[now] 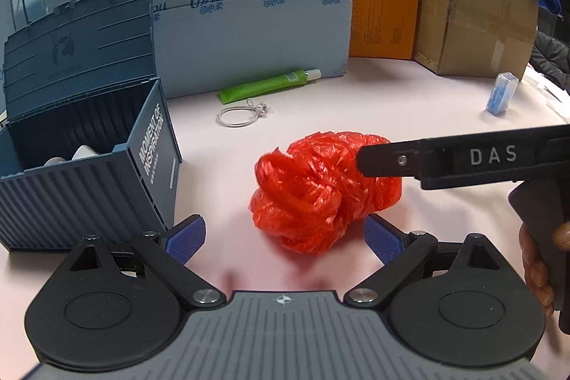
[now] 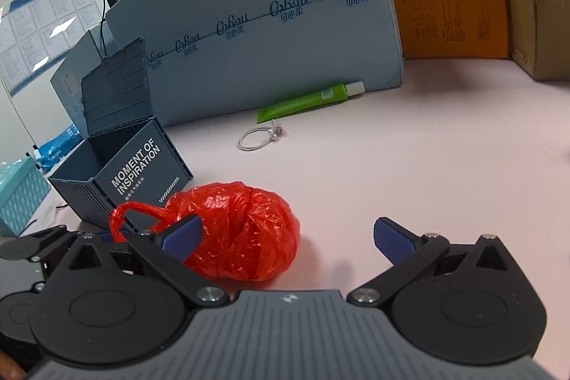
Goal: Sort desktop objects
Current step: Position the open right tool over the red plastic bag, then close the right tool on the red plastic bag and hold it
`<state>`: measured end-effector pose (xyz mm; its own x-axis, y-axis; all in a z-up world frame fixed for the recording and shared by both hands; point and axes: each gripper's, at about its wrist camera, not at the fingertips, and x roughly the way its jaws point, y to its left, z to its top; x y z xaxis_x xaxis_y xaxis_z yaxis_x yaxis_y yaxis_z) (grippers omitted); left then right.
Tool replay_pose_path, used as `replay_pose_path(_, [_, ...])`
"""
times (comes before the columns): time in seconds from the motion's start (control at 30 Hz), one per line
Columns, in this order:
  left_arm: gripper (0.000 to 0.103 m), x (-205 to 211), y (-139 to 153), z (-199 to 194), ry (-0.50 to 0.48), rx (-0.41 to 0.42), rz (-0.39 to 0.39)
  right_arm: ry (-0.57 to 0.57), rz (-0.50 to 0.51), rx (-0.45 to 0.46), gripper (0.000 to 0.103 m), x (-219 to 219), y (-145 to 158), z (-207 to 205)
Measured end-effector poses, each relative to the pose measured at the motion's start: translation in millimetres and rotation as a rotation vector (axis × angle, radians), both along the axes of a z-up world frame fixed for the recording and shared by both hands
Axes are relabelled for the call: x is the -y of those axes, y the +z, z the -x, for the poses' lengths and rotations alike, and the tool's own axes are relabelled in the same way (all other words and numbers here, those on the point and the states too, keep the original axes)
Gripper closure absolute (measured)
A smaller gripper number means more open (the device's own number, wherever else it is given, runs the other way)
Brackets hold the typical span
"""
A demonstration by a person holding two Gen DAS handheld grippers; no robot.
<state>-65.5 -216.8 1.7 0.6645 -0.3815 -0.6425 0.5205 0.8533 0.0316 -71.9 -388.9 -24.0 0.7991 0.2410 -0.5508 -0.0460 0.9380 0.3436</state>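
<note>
Two grippers are in view, both with jaws spread wide and nothing between the blue pads. The left gripper sits low over the pale pink desktop, and the red plastic bag lies directly ahead of it, its near edge reaching in between the two fingertips, closer to the right pad, though contact cannot be confirmed. The bag is a crumpled, knotted bundle of thin translucent film, glossy and heavily creased, resting on the desktop. In the right wrist view the same red plastic bag appears ahead and to the left of the right gripper; the left fingertip overlaps its near side, while the right fingertip stands well apart over bare surface. A twisted handle loop projects from the bag's left side toward the blue storage box. That box, lettered "MOMENT OF INSPIRATION", stands with its lid raised, to the left of the bag and forward-left of both tools; white rounded items show inside it in the left wrist view. Farther ahead lie a silver ring with a small attachment and, beyond it, a green tube with a white cap against a large grey-blue carton. A small blue container stands far forward-right of the left gripper.
</note>
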Motion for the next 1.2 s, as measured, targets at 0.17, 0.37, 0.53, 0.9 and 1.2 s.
replay_pose_path(0.17, [0.008, 3.3, -2.2, 1.1, -0.003, 0.017, -0.011, -0.051, -0.093, 0.05, 0.0, 9.8, -7.5, 1.6])
replay_pose_path(0.37, [0.008, 4.9, -7.2, 2.7, 0.0, 0.037, -0.029, -0.069, -0.119, 0.066, 0.013, 17.2, -20.9, 4.0])
replay_pose_path(0.53, [0.008, 8.3, -9.0, 5.8, -0.021, 0.07, -0.05, -0.005, -0.104, 0.098, 0.035, 9.2, -20.9, 6.4])
replay_pose_path(0.9, [0.084, 19.9, -20.2, 2.7, -0.065, 0.044, -0.141, 0.116, -0.032, 0.097, 0.079, -13.2, -24.4, 6.1])
replay_pose_path(1.2, [0.088, 17.7, -15.1, 4.8, -0.08, 0.038, -0.113, 0.124, -0.018, 0.096, 0.079, -16.7, -23.0, 7.3])
